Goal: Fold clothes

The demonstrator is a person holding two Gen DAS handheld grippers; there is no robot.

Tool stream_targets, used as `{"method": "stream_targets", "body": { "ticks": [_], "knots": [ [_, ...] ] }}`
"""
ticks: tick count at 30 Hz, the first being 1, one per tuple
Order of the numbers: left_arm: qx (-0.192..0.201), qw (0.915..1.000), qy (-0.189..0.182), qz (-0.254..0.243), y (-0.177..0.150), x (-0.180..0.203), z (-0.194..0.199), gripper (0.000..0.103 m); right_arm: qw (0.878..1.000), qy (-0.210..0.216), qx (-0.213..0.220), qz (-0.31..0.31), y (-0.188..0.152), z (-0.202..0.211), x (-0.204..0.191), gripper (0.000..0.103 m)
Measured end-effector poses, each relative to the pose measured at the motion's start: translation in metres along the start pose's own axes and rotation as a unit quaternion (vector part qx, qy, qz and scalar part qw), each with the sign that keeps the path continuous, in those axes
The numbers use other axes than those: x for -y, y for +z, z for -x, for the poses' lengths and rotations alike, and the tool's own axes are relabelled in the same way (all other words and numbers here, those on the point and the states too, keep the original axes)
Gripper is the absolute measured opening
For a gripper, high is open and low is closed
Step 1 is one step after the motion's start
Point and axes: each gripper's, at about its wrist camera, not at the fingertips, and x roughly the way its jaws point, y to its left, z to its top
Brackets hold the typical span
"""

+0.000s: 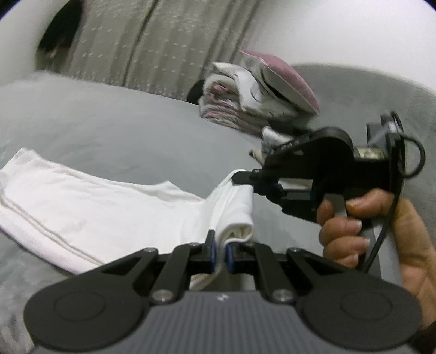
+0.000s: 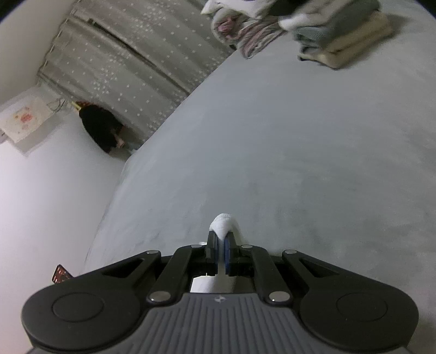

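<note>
Garment: white cloth [image 1: 90, 209], part folded, lying flat on the grey bed [image 1: 109, 130] with one end lifted off it between the two grippers.
Left gripper [image 1: 221, 252]: jaws pressed nearly together, pinching a bunched edge of the cloth at the near corner.
Right gripper [image 2: 221, 252]: jaws likewise closed on a small tuft of white fabric; in the left view its tips meet the cloth at the far corner of the raised end.
Right hand [image 1: 354, 226]: wrapped round that gripper's handle, finger on the trigger.
Weight: light, by my reading; the raised part hangs in soft folds and droops between the two pinch points.
Stiffness: limp, no body of its own; it will sag and roll wherever unsupported.
Grip surface: looks like thin knit, not slippery; a pinch on doubled fabric should hold.
Fragility: none to speak of, though a hard tug could stretch the hem.
Where to hold: at two corners of one edge, well apart, so the edge stays taut and square as it is carried over.
Other laundry: pile of clothes [image 2: 299, 24] at the far side of the bed, well apart from the white cloth.
Curtain [image 2: 122, 60]: grey with small pale stars.
Writing: none legible; only a small pale logo mark on each gripper body.
</note>
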Motion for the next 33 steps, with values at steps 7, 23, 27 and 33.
{"method": "stream_targets", "body": {
  "ticks": [7, 23, 27, 33],
  "knots": [
    [0.02, 0.9959, 0.008, 0.088, 0.017, -0.052, 0.023, 0.007, 0.999, -0.002, -0.018, 0.04, -0.008, -0.033, -0.057, 0.006],
    [0.05, 0.9708, 0.052, 0.229, 0.022, -0.179, 0.054, 0.007, 0.991, -0.013, -0.073, 0.114, -0.066, -0.14, -0.155, 0.006],
    [0.057, 0.9614, 0.058, 0.263, 0.022, -0.211, 0.057, 0.007, 0.988, -0.011, -0.086, 0.13, -0.08, -0.161, -0.174, 0.006],
    [0.059, 0.9539, 0.065, 0.287, 0.022, -0.244, 0.053, 0.007, 0.983, -0.01, -0.097, 0.154, -0.092, -0.189, -0.2, 0.006]
  ]
}}
